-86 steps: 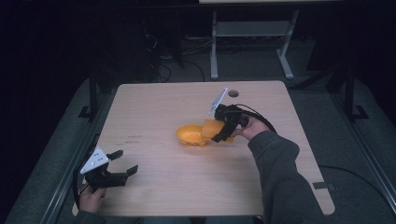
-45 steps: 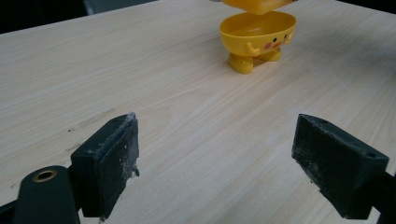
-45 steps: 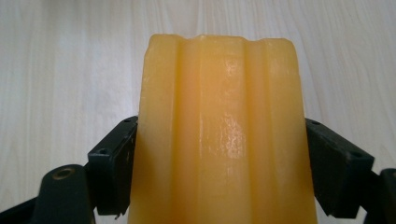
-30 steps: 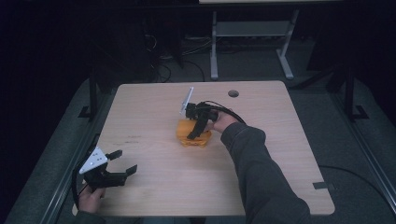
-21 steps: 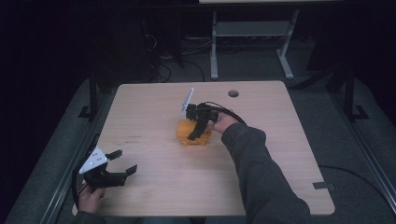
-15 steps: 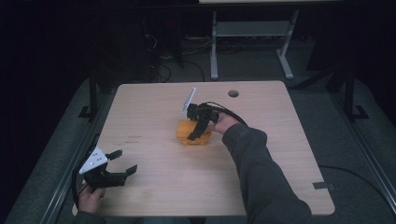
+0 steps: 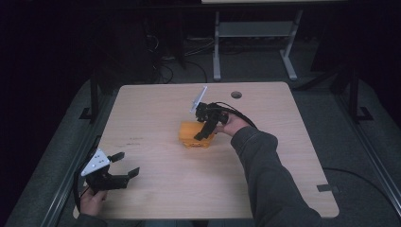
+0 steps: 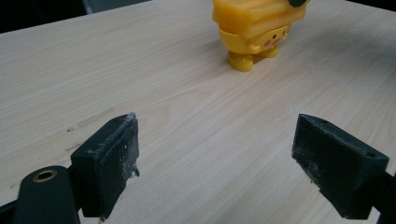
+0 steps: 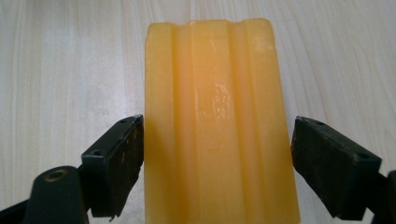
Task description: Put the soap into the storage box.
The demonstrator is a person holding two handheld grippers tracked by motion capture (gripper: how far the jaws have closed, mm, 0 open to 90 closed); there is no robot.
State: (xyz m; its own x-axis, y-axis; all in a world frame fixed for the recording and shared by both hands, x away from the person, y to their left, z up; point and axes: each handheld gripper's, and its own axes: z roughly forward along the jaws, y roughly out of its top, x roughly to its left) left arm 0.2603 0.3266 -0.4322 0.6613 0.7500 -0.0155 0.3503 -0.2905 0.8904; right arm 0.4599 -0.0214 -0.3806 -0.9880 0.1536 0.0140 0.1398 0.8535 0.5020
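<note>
Yellow ridged plastic block toy (image 9: 219, 121) is sitting between the right gripper's (image 9: 219, 163) spread jaws, the left one touching; left gripper (image 8: 229, 163) is gaping empty at seven o'clock.

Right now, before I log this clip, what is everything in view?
Yellow toy: one, yellow-orange, standing mid-table; ridged block top, small face and feet toward the left tongs.
Table: one, light wood, round hole near its far edge.
Metal stand: one, grey, on the floor beyond the table.
Left tongs: black, open, near-left corner of the table, holding nothing.
Right tongs: black, jaws either side of the toy's top, a gap on one side.
Sleeve: grey, on the right arm.
</note>
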